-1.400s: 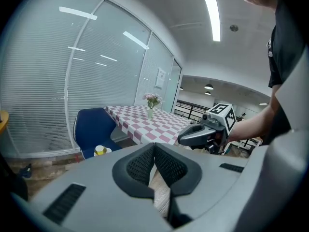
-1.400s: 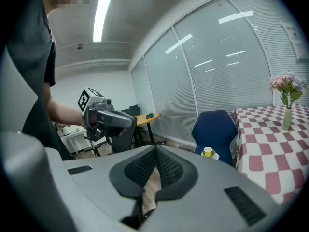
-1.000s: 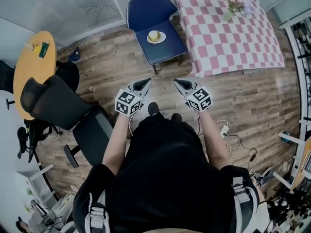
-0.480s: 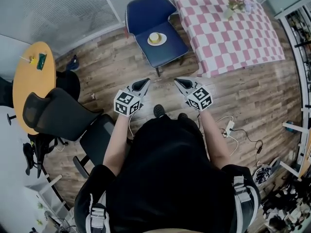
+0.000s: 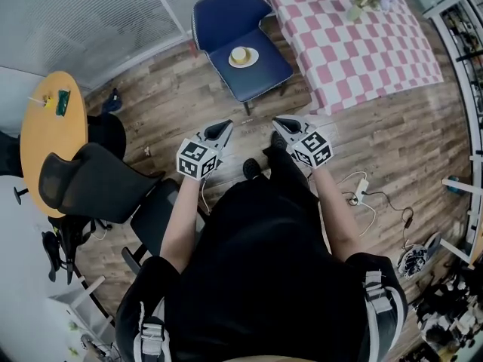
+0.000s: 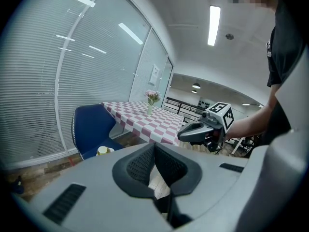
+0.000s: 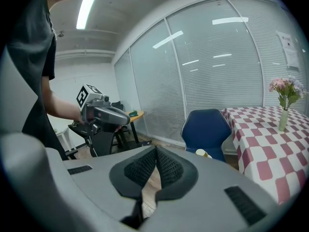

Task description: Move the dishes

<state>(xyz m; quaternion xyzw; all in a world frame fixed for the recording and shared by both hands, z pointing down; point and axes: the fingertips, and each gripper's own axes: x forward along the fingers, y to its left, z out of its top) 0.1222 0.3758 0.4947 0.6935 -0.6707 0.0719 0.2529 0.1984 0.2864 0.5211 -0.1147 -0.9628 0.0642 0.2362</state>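
A person [image 5: 264, 277] stands on a wood floor [image 5: 181, 100], the left gripper [image 5: 224, 127] and right gripper [image 5: 281, 121] held side by side, both with jaws pressed together on nothing. Well ahead, a plate [image 5: 251, 60] bearing a yellow cup [image 5: 239, 53] sits on a blue chair [image 5: 264, 75] just beside a checked table [image 5: 355, 51].

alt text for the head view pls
Seen from above, a person in black holds the left gripper and right gripper, both shut and empty, toward a blue chair bearing a cup on a plate, beside a pink checked table.
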